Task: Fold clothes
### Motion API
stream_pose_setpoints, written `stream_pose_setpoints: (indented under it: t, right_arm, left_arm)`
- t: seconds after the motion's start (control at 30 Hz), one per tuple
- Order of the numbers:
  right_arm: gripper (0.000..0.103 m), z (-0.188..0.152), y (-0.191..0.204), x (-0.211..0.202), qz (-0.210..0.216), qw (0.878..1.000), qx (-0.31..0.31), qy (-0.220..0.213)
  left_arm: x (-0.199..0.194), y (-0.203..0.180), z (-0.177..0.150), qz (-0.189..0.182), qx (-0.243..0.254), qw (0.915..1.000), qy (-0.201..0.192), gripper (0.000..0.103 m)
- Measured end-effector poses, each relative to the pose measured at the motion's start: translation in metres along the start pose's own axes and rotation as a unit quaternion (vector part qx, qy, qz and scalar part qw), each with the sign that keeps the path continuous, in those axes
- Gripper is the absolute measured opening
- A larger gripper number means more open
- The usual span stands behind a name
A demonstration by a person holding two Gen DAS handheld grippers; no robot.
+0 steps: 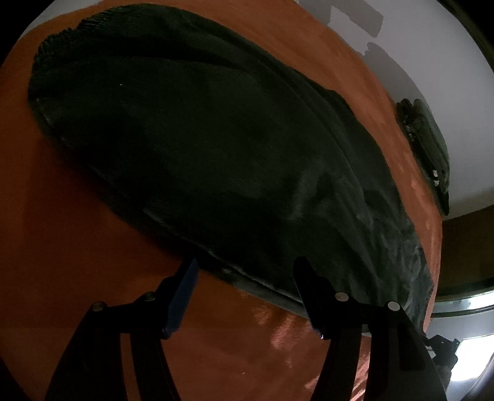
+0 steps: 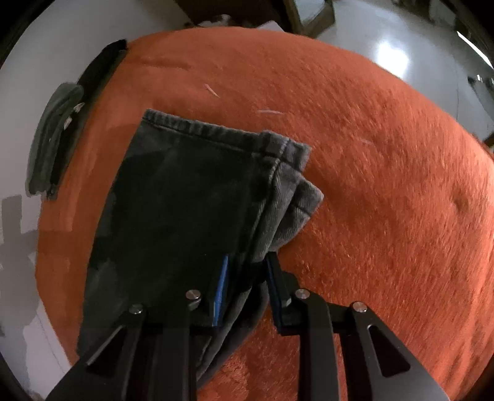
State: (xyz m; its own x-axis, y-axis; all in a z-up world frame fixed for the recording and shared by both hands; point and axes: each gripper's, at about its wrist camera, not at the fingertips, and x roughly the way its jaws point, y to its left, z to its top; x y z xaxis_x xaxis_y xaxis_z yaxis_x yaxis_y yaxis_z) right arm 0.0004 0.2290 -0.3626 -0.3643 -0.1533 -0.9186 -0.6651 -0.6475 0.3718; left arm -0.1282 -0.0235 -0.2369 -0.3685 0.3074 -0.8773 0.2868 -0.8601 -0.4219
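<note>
Dark grey-green trousers (image 1: 197,145) lie flat across the orange rug (image 1: 61,262) in the left wrist view. My left gripper (image 1: 247,268) is open and empty, its fingers just at the near edge of the cloth. In the right wrist view the trouser leg ends (image 2: 185,191) lie stacked, hems at the far side. My right gripper (image 2: 247,262) is closed on the right edge fold of the trousers, cloth pinched between its blue pads (image 2: 223,287).
The orange rug (image 2: 386,185) lies on a pale floor (image 2: 37,77). A folded grey-green garment (image 2: 51,138) lies at the rug's edge, also in the left wrist view (image 1: 429,145). Dark furniture legs (image 2: 308,12) stand beyond the rug.
</note>
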Motion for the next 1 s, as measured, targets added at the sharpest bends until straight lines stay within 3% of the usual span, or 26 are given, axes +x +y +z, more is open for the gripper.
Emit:
stream_pose_setpoints:
  t: [0.23,0.33,0.57,0.77,0.87,1.0]
  right_arm:
    - [0.024,0.010,-0.018,-0.005,0.026,0.999,0.023,0.016]
    - [0.026,0.015,-0.021,-0.008,0.040,0.999,0.020,0.015]
    - [0.040,0.028,-0.027,-0.013,0.073,0.997,0.014,0.013]
    - [0.041,0.027,-0.028,-0.019,0.060,0.998,0.020,-0.011]
    - [0.048,0.025,-0.015,-0.007,0.071,0.997,0.030,0.000]
    - [0.049,0.029,0.001,0.010,0.087,0.995,0.033,0.018]
  left_arm:
    - [-0.006,-0.019,0.005,-0.047,-0.016,0.9987,0.005,0.065]
    - [-0.006,-0.037,0.003,-0.050,0.012,0.9987,-0.003,0.065]
    - [0.012,-0.037,-0.003,-0.048,0.010,0.9983,0.031,0.065]
    - [0.012,-0.037,-0.004,-0.045,0.011,0.9984,0.033,0.065]
    - [0.014,-0.036,-0.005,-0.052,0.011,0.9974,0.048,0.066]
    - [0.017,-0.041,-0.007,-0.057,0.016,0.9966,0.058,0.066]
